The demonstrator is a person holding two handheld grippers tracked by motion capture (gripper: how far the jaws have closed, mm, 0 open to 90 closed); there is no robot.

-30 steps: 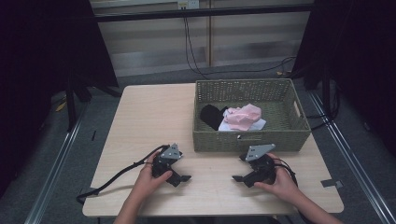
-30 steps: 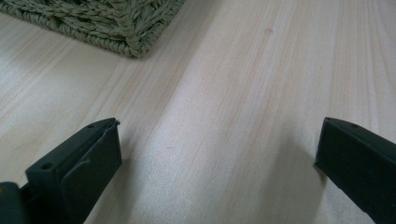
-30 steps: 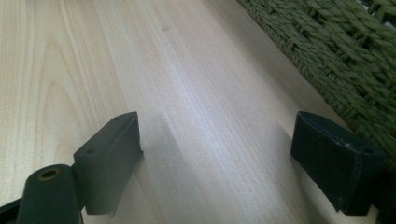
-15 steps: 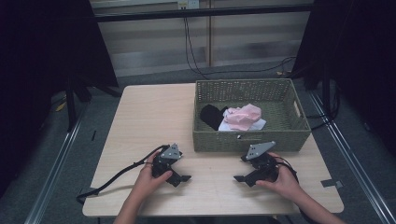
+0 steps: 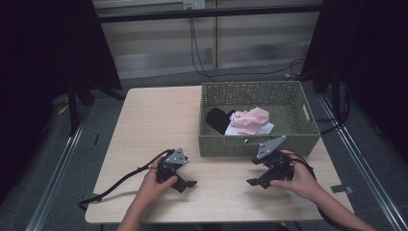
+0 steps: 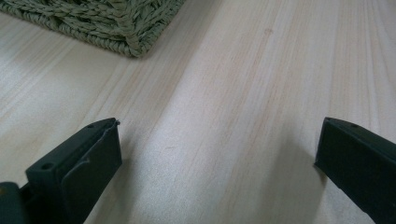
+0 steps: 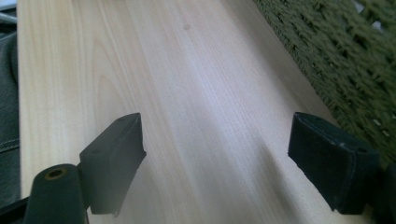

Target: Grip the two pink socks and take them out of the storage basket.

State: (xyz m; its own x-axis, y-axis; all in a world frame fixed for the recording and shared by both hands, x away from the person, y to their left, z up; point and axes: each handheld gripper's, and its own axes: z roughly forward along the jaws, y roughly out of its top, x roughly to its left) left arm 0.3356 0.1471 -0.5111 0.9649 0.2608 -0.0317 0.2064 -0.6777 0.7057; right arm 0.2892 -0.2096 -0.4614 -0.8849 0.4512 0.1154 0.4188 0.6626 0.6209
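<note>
My left gripper [image 5: 185, 173] rests low over the wooden table [image 5: 154, 120], held in a hand at the front left. Its jaws stand wide open around bare wood in the left gripper view [image 6: 219, 135]. My right gripper [image 5: 252, 172] is held at the front right, just in front of the green woven basket [image 5: 308, 137], pointing left along the table. It is open too, with nothing between its fingers [image 7: 217, 126]. The basket holds a black cloth [image 5: 217, 119], a pink cloth [image 5: 251, 120] and a white cloth [image 5: 263, 129].
The basket's front corner [image 6: 126, 37] lies ahead and left of my left gripper; its wall [image 7: 336, 60] runs along my right gripper's right side. A black cable [image 5: 120, 182] trails from the left gripper to the table's front edge. Grey floor and metal rails surround the table.
My right gripper has lifted and shifted slightly toward the basket's front wall. The left gripper has stayed where it was.
</note>
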